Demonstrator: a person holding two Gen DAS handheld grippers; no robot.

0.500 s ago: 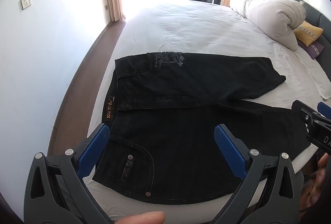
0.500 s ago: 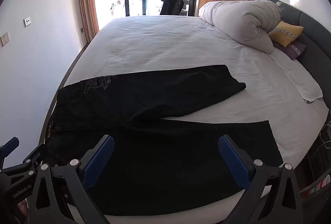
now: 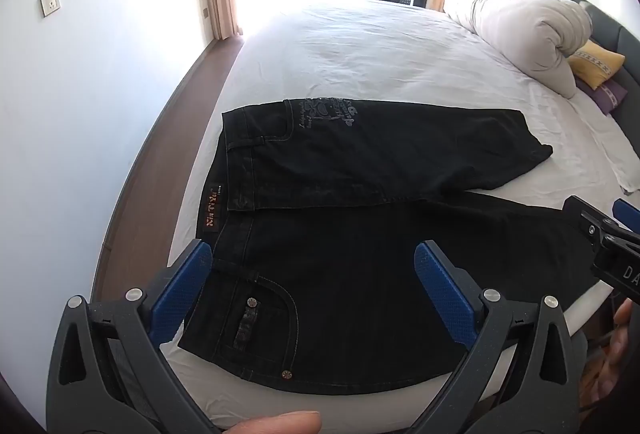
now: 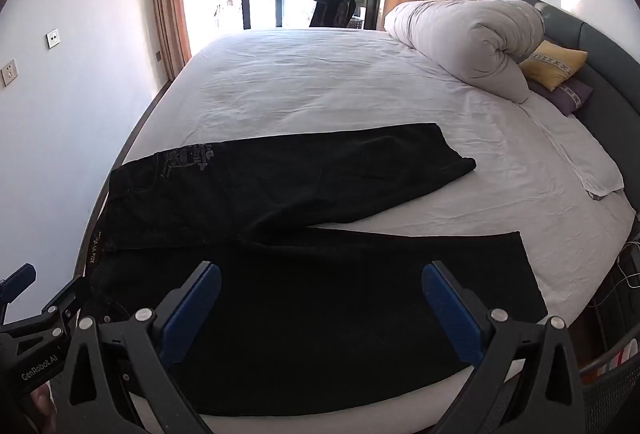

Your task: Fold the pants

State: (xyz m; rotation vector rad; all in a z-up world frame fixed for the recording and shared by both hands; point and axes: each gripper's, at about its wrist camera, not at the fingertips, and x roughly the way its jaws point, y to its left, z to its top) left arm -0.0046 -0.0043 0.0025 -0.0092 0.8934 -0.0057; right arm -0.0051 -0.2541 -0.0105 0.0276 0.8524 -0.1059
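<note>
The left gripper hovered with its blue pads spread wide apart, gripping nothing, above the waist end of the black pants. Just beneath and between the pads lay the near hip, with a riveted front pocket and a belt loop; the brown waistband label sat a little beyond the left pad. The right gripper was likewise open wide and empty, poised over the nearer leg about midway along it. Each gripper showed at the edge of the other's view, the left one at the waist end and the right one toward the hem.

The pants lay flat on the white bed, near its front edge, waist to the left and legs running right. The two legs split into a narrow V: the nearer leg ran along the mattress edge, the farther leg angled away, its printed design close to the waist. Beyond, well apart from the pants, a rolled white duvet rested by the headboard, with a yellow cushion beside it
</note>
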